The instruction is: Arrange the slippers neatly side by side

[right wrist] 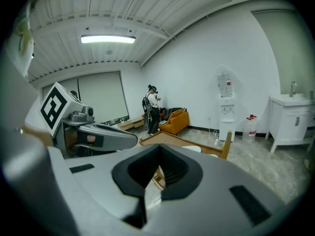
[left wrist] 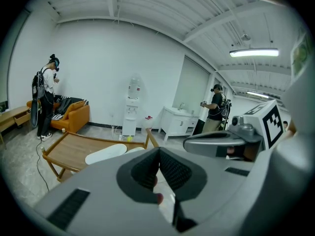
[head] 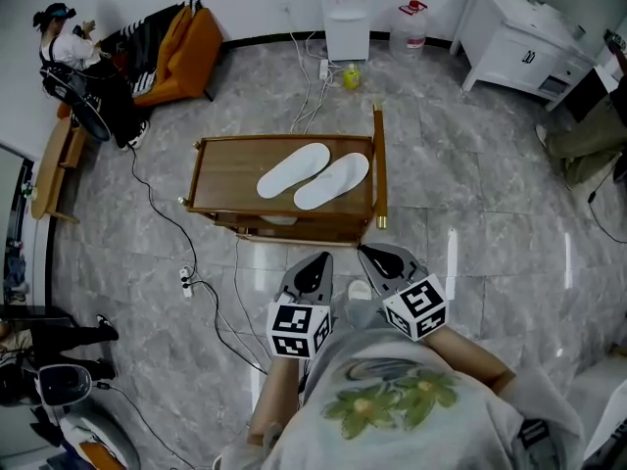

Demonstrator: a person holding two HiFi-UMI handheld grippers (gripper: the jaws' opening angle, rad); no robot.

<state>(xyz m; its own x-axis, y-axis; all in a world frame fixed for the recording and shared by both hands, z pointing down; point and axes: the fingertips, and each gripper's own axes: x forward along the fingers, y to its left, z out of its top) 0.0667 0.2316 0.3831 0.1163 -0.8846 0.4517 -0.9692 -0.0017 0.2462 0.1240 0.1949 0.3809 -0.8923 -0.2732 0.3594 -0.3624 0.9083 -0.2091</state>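
Observation:
Two white slippers [head: 293, 169] [head: 331, 180] lie side by side, slanted, on a low wooden table [head: 225, 164]. Both grippers hover over the floor in front of the table, well short of the slippers. My left gripper [head: 315, 262] is shut with nothing in it, and so is my right gripper [head: 377, 256]. In the left gripper view, the closed left gripper [left wrist: 159, 151] points toward the table [left wrist: 69, 149], where a slipper [left wrist: 105, 154] shows. In the right gripper view, the right gripper [right wrist: 158, 149] is shut, with a bit of slipper [right wrist: 206, 150] beyond it.
Cables and a power strip [head: 186, 280] trail across the marble floor left of the table. An orange sofa [head: 176, 52], a water dispenser [head: 346, 18], a water jug [head: 409, 27] and a white cabinet [head: 514, 37] line the far wall. A person [head: 59, 37] stands at the far left.

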